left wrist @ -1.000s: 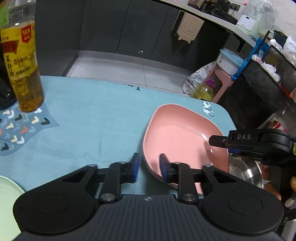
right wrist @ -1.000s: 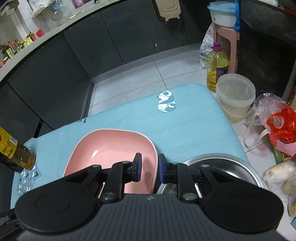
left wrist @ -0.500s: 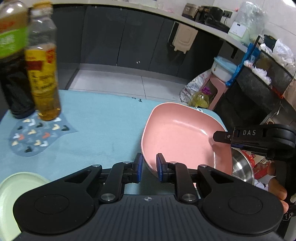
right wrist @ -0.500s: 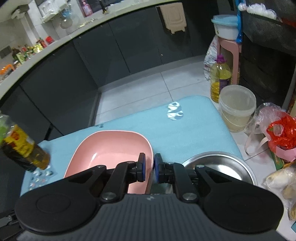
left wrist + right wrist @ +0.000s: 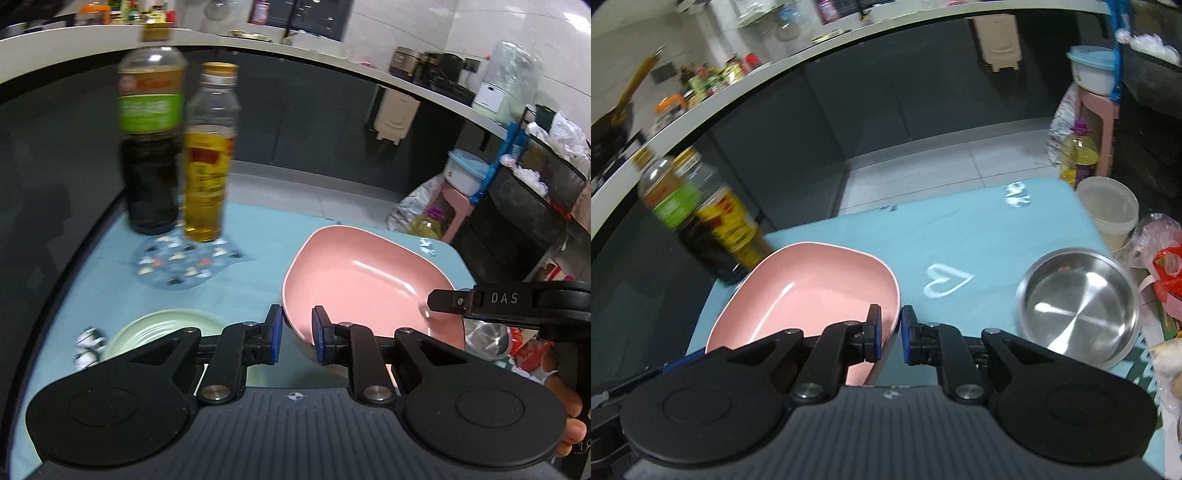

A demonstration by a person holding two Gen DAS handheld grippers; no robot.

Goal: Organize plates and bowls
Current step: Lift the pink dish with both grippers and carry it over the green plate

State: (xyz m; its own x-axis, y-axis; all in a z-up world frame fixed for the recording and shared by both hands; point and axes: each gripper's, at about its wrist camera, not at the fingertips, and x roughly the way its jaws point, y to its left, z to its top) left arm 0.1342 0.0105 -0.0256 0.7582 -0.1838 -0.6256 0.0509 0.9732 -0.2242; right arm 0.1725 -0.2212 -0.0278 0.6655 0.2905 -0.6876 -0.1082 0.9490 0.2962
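Observation:
A pink squarish plate is held tilted above the blue-covered table. My left gripper is shut on its near left rim. My right gripper is shut on its right rim; the plate shows to the left in the right wrist view. The right gripper's finger also shows in the left wrist view. A pale green plate lies on the table below my left gripper. A steel bowl sits at the table's right edge.
A dark sauce bottle and a yellow oil bottle stand on a patterned mat at the far left of the table. Beyond the right edge are a plastic tub, an oil jug and bags.
Both grippers have risen with the pink plate, lifting it off the table. The green plate and the steel bowl have come into fuller view below.

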